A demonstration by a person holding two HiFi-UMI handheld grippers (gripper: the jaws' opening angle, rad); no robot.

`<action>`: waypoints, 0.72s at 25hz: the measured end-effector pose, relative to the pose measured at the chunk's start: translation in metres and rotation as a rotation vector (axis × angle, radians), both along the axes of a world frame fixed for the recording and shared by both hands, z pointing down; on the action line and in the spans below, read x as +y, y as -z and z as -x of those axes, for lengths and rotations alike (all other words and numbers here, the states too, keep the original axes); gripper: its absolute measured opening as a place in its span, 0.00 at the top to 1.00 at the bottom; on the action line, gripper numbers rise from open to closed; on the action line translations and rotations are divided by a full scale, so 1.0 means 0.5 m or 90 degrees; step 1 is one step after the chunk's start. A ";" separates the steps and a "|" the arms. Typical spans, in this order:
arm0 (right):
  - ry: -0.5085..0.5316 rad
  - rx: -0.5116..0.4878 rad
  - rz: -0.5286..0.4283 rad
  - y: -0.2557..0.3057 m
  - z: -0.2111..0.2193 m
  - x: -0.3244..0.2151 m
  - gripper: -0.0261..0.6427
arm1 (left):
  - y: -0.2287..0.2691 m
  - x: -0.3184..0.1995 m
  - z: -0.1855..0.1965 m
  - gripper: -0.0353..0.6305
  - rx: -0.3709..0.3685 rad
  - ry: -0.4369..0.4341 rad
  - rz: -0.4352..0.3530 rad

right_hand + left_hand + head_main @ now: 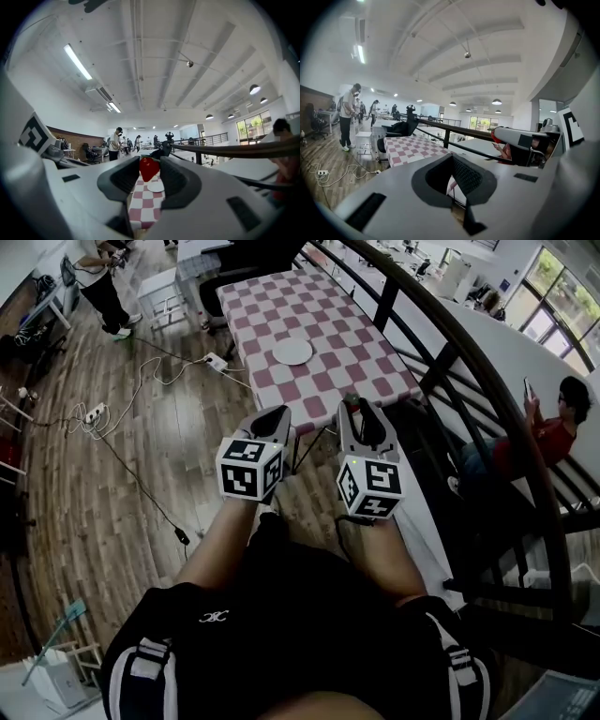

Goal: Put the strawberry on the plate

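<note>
My right gripper jaws are clamped on the strawberry at their tips, aimed at the plate on the worktop ahead, ready for delivery. My left gripper jaws are together, empty, kept aside.

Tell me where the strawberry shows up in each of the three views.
Head view: strawberry just right of centre, pinched at the right gripper's tips, just short of the table's near edge.
Left gripper view: right of centre, likely the red bit at the right gripper's tip; not certain.
Right gripper view: strawberry at centre, between the jaws, above the plate.
Shared landmark: the checkered table.
</note>
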State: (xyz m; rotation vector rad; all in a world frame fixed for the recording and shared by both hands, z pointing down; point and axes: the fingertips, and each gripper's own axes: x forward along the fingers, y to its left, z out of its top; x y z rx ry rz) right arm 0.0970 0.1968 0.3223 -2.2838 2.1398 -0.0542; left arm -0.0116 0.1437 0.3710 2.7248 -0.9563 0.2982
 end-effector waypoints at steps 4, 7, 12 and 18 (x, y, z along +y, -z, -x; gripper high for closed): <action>0.001 -0.002 0.012 -0.010 -0.002 -0.076 0.74 | -0.013 -0.076 -0.007 0.96 -0.003 -0.007 0.013; 0.005 0.003 0.014 -0.008 0.003 -0.133 0.74 | -0.012 -0.139 -0.008 0.96 -0.002 -0.010 0.019; 0.004 0.000 0.023 -0.020 -0.004 -0.246 0.75 | -0.019 -0.256 -0.014 0.96 0.005 -0.014 0.030; -0.004 -0.004 0.042 -0.028 -0.013 -0.371 0.74 | -0.031 -0.379 -0.019 0.96 0.001 -0.025 0.048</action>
